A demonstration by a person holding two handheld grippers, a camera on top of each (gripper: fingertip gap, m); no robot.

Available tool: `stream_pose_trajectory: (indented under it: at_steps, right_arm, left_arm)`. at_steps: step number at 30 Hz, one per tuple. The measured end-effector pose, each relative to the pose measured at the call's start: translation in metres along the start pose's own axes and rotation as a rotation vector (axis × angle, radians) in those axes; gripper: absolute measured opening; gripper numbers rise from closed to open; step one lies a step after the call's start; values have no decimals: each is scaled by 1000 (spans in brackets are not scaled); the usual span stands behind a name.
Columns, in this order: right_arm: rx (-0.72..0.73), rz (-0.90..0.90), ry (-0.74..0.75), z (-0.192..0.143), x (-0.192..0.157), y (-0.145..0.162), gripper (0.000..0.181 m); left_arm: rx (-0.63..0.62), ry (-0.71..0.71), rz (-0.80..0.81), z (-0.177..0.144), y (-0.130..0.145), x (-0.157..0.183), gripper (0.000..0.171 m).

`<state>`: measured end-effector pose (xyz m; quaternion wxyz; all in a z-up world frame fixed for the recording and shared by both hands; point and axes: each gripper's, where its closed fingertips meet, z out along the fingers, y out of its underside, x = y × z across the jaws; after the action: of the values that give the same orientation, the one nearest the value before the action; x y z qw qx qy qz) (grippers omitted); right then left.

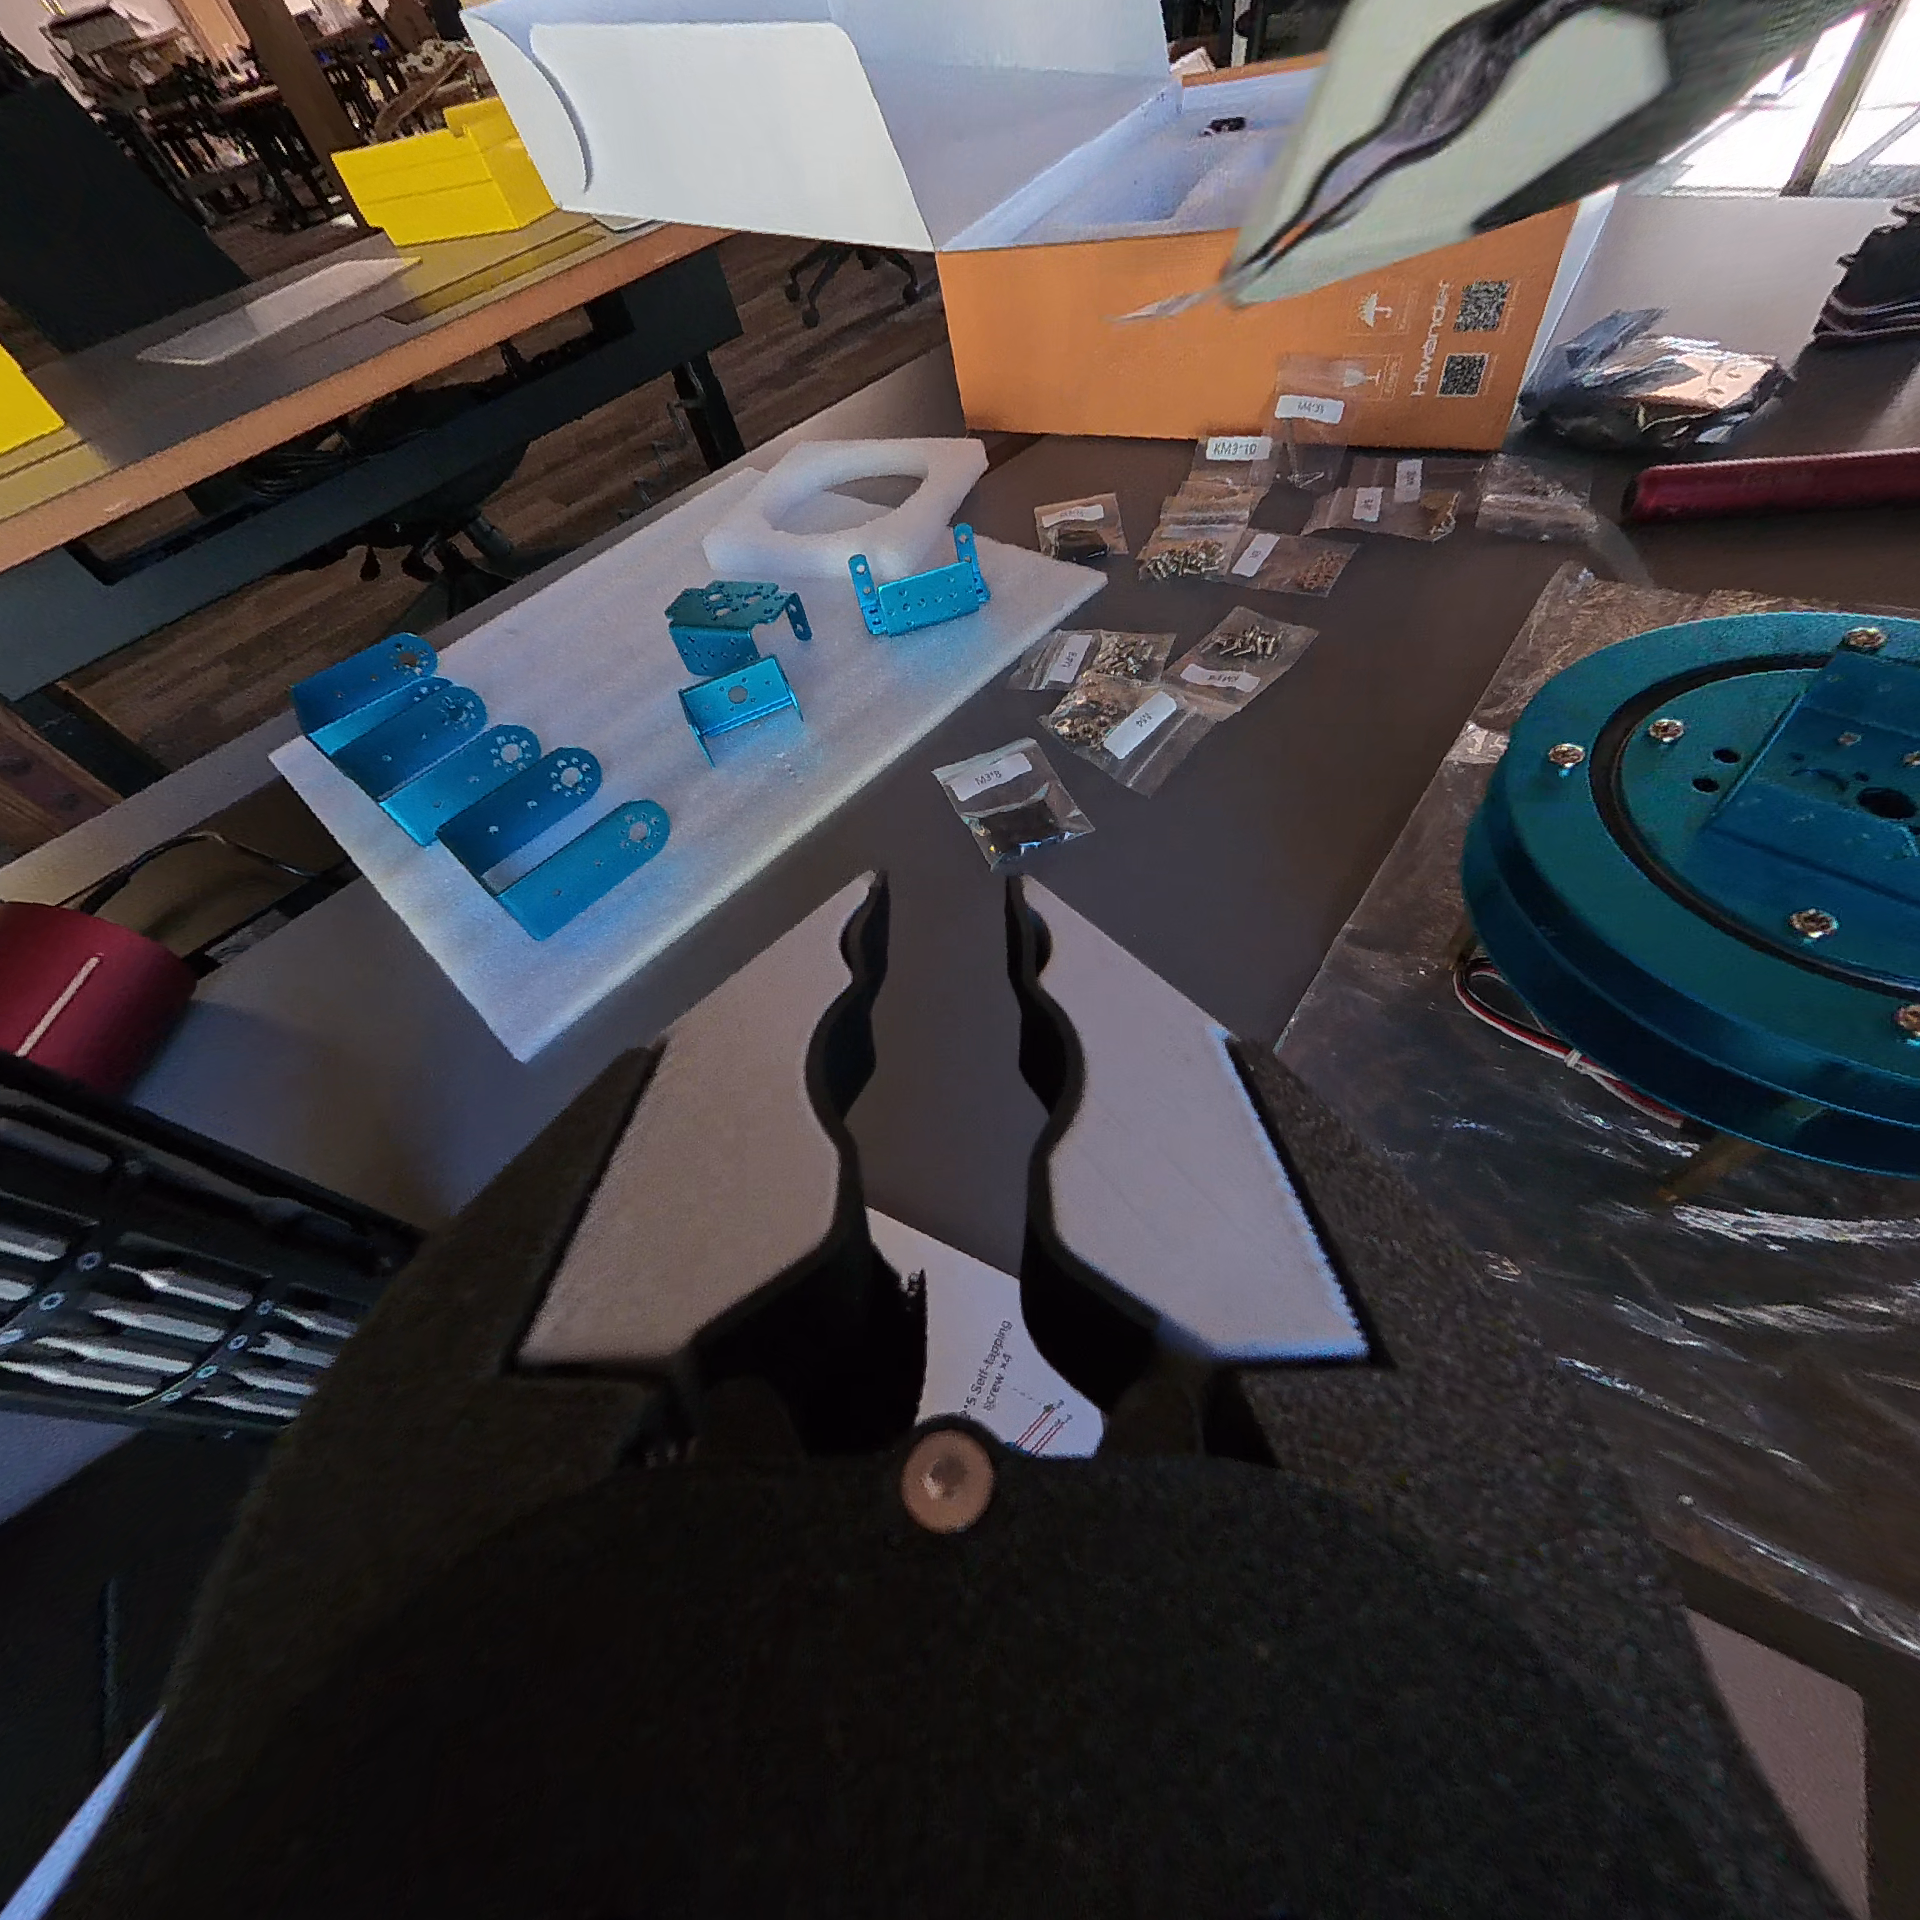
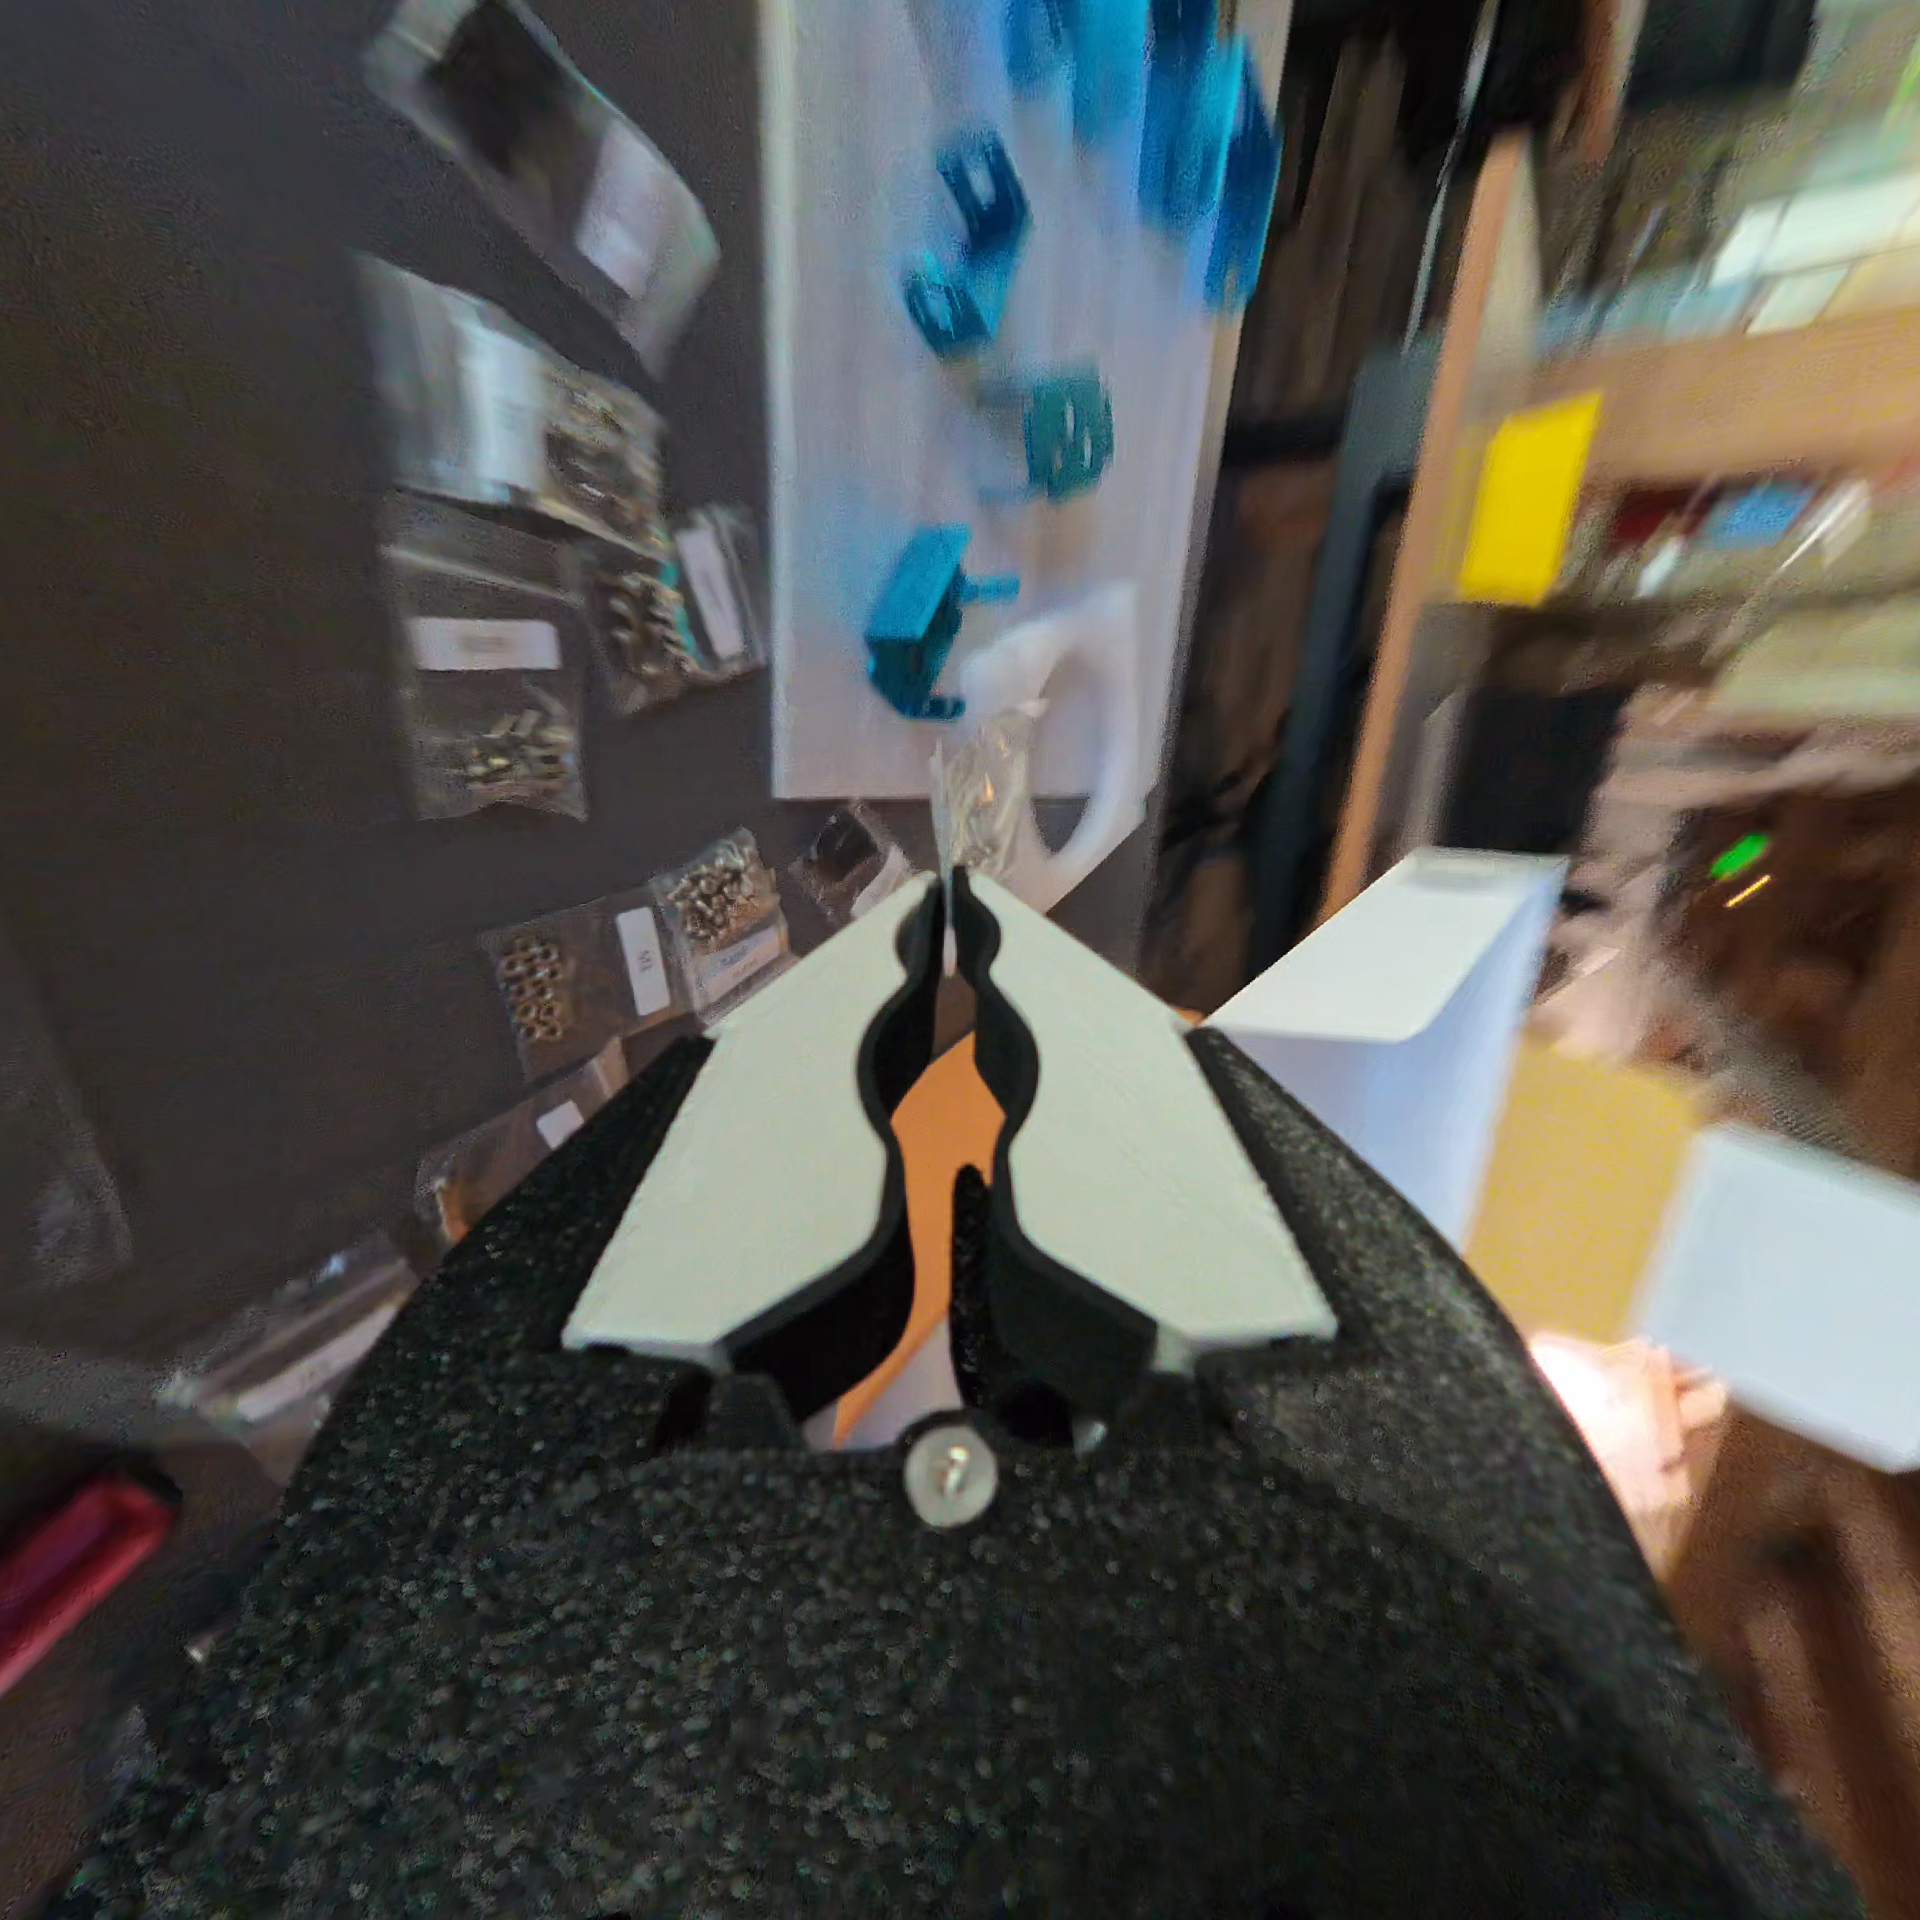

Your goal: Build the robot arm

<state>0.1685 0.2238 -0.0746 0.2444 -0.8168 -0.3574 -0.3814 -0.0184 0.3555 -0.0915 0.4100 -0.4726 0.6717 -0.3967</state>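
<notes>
My left gripper (image 1: 948, 894) is open and empty, hovering over the dark table (image 1: 1226, 935). Just beyond its tips lies a small clear bag of black parts (image 1: 1013, 805). My right gripper (image 2: 948, 883) is shut on the edge of a small clear bag of silver screws (image 2: 977, 790), which it holds in the air above the table. The right gripper also shows at the top of the left wrist view (image 1: 1247, 281), blurred, in front of the orange box (image 1: 1195, 343), with the thin bag (image 1: 1164, 304) sticking out of its tips.
Several blue metal brackets (image 1: 488, 769) lie on a white foam sheet (image 1: 623, 935) at the left. Several screw bags (image 1: 1174, 665) lie in the middle. A teal round base (image 1: 1714, 883) stands on plastic wrap at the right. A bit set (image 1: 156, 1299) lies at the left edge. Across from one pair of fingers to the other is roughly 25 cm.
</notes>
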Motion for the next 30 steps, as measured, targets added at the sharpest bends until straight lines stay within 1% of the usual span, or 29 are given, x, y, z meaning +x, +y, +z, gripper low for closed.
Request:
stream_pose_trajectory:
  at_steps: [3,5,9,11,13,14,15,17,18,19,21,23,24,25,26,27,29,30]
  right_arm:
    - [9,-254,115,-40,-8,-23,0]
    - [45,-346,176,-60,-11,-37,0]
    - [44,-428,252,-83,-12,-45,0]
    - [62,-429,265,-91,-13,-51,0]
    - [90,-431,275,-97,-14,-60,0]
    - [105,-446,296,-100,-14,-67,0]
    - [129,-473,323,-103,-14,-76,0]
    - [204,-540,382,-110,-18,-100,0]
    - [233,-581,413,-112,-21,-113,0]
    - [253,-623,440,-114,-24,-124,0]
    - [304,-687,484,-117,-30,-143,0]
    - [344,-711,477,-117,-38,-155,0]
    - [348,-715,476,-116,-39,-158,0]
    - [356,-720,476,-116,-40,-161,0]
    - [361,-714,479,-116,-40,-162,0]
    - [365,-692,487,-118,-38,-162,0]
    - [411,-576,476,-120,-36,-160,4]
    - [422,-501,477,-121,-32,-156,12]
  left_arm:
    - [-10,10,-10,3,4,2,22]
    - [-14,15,-15,4,5,3,22]
    - [-11,13,-13,4,4,4,21]
    - [-3,19,-26,3,1,5,22]
    - [16,61,-75,3,-4,11,22]
    - [33,115,-123,2,-10,19,22]
    - [58,210,-196,-1,-19,31,22]
    - [101,476,-405,-10,-49,62,28]
    - [115,589,-498,-16,-65,72,35]
    - [119,661,-562,-19,-77,78,39]
    - [115,740,-613,-22,-91,85,41]
    - [97,788,-640,-22,-96,91,41]
    - [81,810,-651,-21,-95,95,37]
    - [54,817,-657,-19,-91,99,27]
    - [28,815,-660,-16,-86,102,6]
    - [25,830,-665,-15,-83,105,0]
    - [66,867,-714,-16,-83,106,0]
    - [92,871,-740,-16,-83,103,0]
